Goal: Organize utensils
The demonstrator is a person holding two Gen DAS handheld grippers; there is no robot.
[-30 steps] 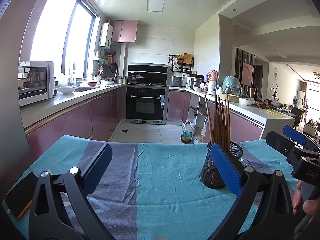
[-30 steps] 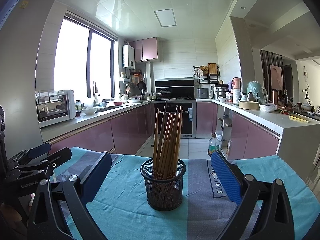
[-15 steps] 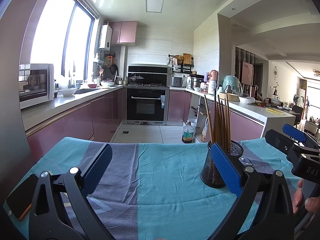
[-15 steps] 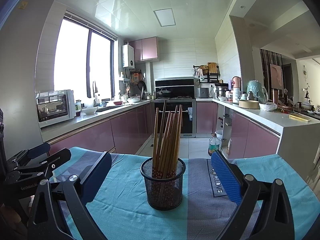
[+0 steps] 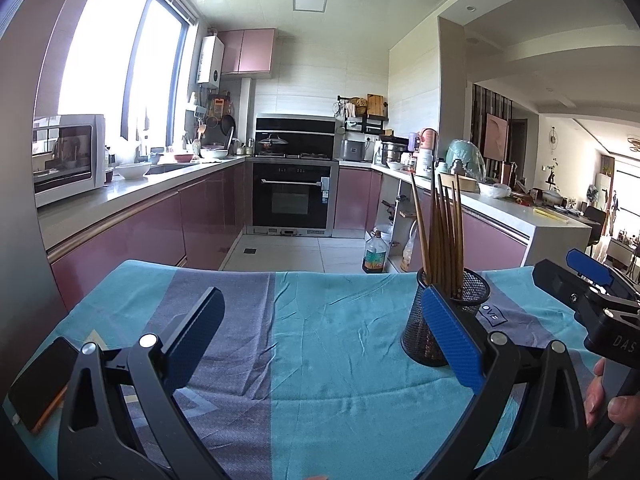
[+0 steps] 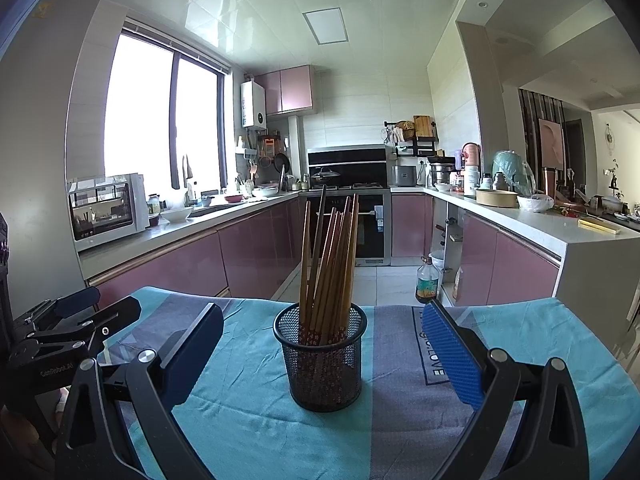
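A black mesh cup (image 6: 323, 360) stands upright on the blue and grey tablecloth (image 6: 256, 420), holding several brown chopsticks (image 6: 328, 256). My right gripper (image 6: 320, 340) is open and empty, its jaws wide apart on either side of the cup, a little short of it. In the left wrist view the cup (image 5: 444, 316) sits to the right, partly behind the right finger. My left gripper (image 5: 320, 332) is open and empty above the cloth. The right gripper also shows at the far right of the left wrist view (image 5: 588, 292).
A phone (image 5: 40, 384) lies on the cloth at the left edge. The table's far edge (image 5: 320, 274) drops to the kitchen floor. Pink cabinets, an oven and counters stand beyond. The left gripper shows at the left of the right wrist view (image 6: 68, 320).
The left wrist view has shifted slightly, so the cup and table sit a little further off. The right gripper and cup have hardly moved. Both grippers stay open.
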